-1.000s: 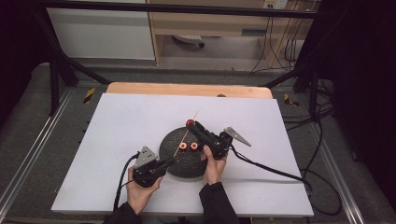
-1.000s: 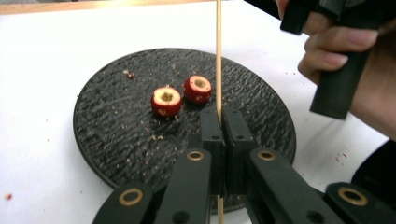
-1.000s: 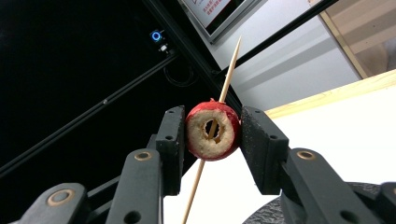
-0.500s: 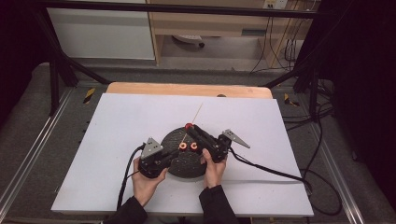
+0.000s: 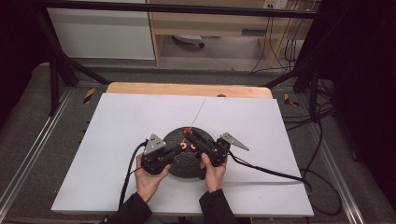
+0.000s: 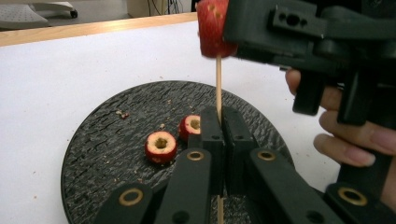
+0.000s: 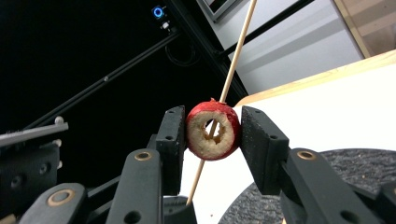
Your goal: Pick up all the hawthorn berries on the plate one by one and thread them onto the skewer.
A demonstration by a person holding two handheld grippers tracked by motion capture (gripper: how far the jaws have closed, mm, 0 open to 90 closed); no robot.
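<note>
The skewer (image 5: pixel 198 113) slants up from the round black plate (image 5: pixel 187 165) near the counter's (image 5: pixel 116 130) front edge toward its back edge. Left tool (image 6: pixel 219 122) clamps its lower end; right tool (image 7: pixel 211 132) grips the cored red fruit (image 7: pixel 213 130) threaded on it. No writing is legible.

This looked like a lab made for filming handwork. A white board (image 5: pixel 116 154) lay on a wooden table (image 5: pixel 187 88), and a frame of black bars (image 5: pixel 56 79) stood around it. Grey carpet (image 5: pixel 28 121) covered the floor, with metal rails (image 5: pixel 32 154) along both sides. Black cables (image 5: pixel 322 154) trailed on the floor at the right, and more hung by the wall at the back. A white cabinet (image 5: pixel 102 32) and a wooden desk (image 5: pixel 210 23) stood behind. A small blue light (image 7: pixel 159 11) glowed on a box up on the bars.
</note>
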